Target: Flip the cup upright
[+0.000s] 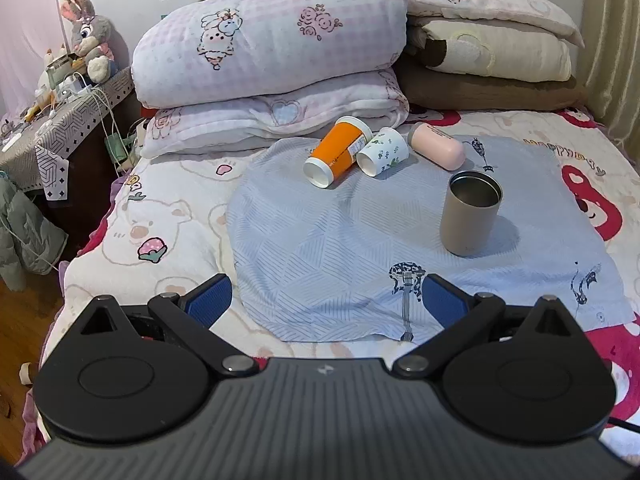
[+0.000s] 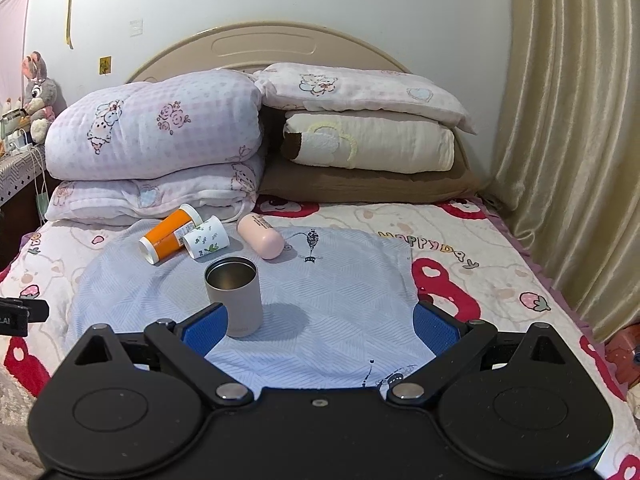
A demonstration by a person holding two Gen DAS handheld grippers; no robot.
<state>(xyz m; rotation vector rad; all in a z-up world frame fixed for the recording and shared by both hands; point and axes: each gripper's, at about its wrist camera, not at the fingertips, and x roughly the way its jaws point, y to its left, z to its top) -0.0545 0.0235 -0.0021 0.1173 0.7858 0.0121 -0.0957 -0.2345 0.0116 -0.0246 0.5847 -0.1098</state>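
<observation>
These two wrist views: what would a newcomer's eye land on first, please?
Probably the beige cup, upright on the blue cloth mid-bed. Behind it, three cups lie tipped over: an orange cup touching a leaf-print cup, and a pink cup just right of them. Both open grippers, left and right, hold nothing.

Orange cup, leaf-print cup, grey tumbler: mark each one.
orange cup (image 1: 338, 151), left wrist view, on its orange side wall.
leaf-print cup (image 1: 387, 151), left wrist view, on its printed side.
grey tumbler (image 2: 240, 304), right wrist view, on its outer wall.
</observation>
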